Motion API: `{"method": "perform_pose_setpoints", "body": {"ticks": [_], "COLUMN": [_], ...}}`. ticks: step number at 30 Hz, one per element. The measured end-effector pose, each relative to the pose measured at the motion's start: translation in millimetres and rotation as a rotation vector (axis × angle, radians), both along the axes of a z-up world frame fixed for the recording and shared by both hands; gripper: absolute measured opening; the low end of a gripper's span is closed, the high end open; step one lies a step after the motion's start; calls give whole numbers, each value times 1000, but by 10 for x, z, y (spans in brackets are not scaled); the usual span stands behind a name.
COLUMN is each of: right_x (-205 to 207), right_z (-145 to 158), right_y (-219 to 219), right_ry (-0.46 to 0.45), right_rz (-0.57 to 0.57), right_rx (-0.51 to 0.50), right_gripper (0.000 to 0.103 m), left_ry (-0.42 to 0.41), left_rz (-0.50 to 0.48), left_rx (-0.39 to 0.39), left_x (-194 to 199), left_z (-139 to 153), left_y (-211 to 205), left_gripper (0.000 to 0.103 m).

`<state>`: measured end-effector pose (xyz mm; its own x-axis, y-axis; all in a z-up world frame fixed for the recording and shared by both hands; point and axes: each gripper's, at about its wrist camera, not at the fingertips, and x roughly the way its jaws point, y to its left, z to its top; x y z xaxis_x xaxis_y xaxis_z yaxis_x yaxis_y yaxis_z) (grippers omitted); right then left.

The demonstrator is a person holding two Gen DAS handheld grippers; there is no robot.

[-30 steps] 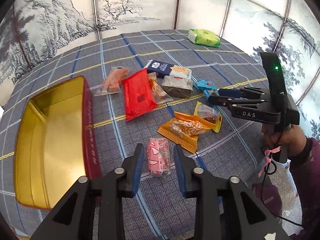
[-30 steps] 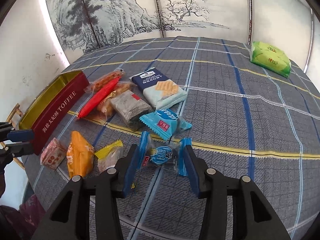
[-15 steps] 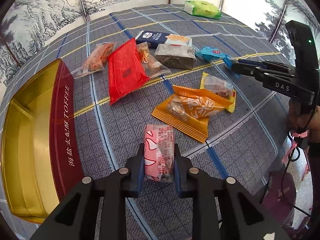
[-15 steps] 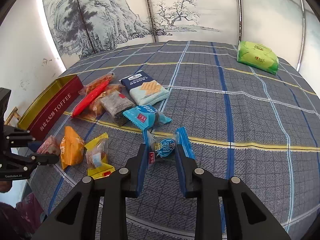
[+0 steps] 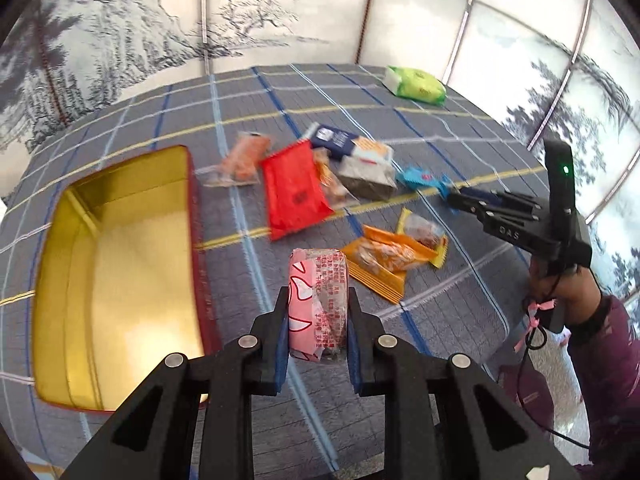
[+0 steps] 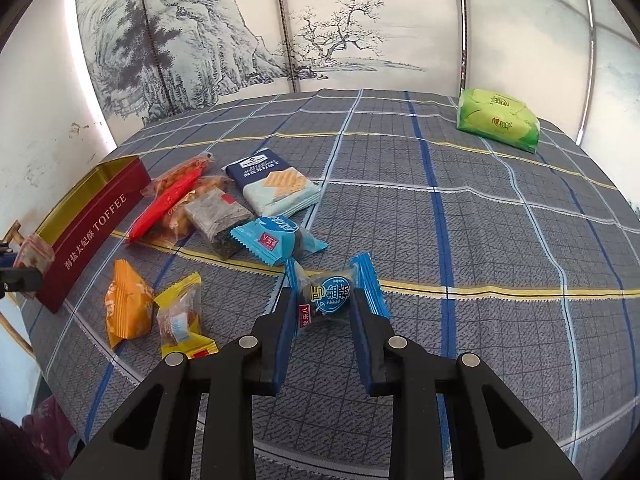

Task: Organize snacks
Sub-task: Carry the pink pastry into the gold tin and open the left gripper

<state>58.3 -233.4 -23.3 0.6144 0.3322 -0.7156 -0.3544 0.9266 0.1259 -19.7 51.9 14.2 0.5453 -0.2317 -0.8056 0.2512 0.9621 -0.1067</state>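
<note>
While both grippers are loaded, left gripper [image 5: 318, 332] has its jaws clamped tight on the pink snack pack [image 5: 318, 300], held clear of the bench just beside the open gold tin [image 5: 120, 276]. Right gripper [image 6: 322, 316] has just been closing its jaws, blue candy [image 6: 330, 298] between them, pads pressing the wrapper's round middle (twisted ends stick out past the pads). Candy sits low over the checked cloth [image 6: 480, 220]; can't tell if lifted. Handling, judged: both light, crinkly film, slippery, soft contents that crush if squeezed hard. Grip across the filled middle, not the flimsy sealed ends. Other packs, orange pack [image 5: 380, 264] and red pack [image 5: 294, 196], lie loose near the tin, same flimsy feel likely.
</note>
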Motion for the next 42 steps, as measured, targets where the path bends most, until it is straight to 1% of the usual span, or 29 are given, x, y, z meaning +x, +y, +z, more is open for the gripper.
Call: {"method": "perform_pose_setpoints", "body": {"ticks": [2,4,6,16,18,24,31,32,34,35,36,38,39,40,42], "right_x": [0,1,11,20,31,18,7,1,-6,-3,5,26,41,55,89], "right_z": [2,-2,-7,-22,-37,-36,-26,-23,-18,-19,-19,-18,-18,-17,3], "right_y": [-9,-13,-20,7,17,37,30,37,58,69,74,81,84,85,89], "right_ry": [-2,0,8,15,26,24,27,26,26,26,28,31,31,33,28], "right_rz": [-5,-7,-12,-28,-35,-37,-40,-39,-38,-42,-43,-41,-46,-49,-52], "right_rx": [3,1,-1,-26,-36,-46,-41,-43,-56,-65,-67,-66,-71,-72,-67], "right_gripper": [27,19,17,17,14,14,19,21,29,36,41,43,47,49,57], "left_ry": [-11,-25,-36,-66,-66,-57,-36,-30,-10,-4,2,1,8,8,-22], "left_rz": [17,37,57,128,142,179,209,215,220,227,235,241,243,246,258], "left_rx": [-1,8,17,77,90,137,209,211,217,226,241,253,249,241,243], "left_x": [-9,14,41,202,265,475,763,801,911,952,991,1026,1029,1017,971], "left_z": [50,91,131,180,165,65,-101,-123,-193,-225,-261,-298,-307,-308,-281], "left_y": [71,137,211,582,660,885,1130,1165,1243,1267,1289,1315,1322,1329,1327], "left_gripper": [20,20,20,20,20,20,21,21,21,21,23,26,35,40,60]}}
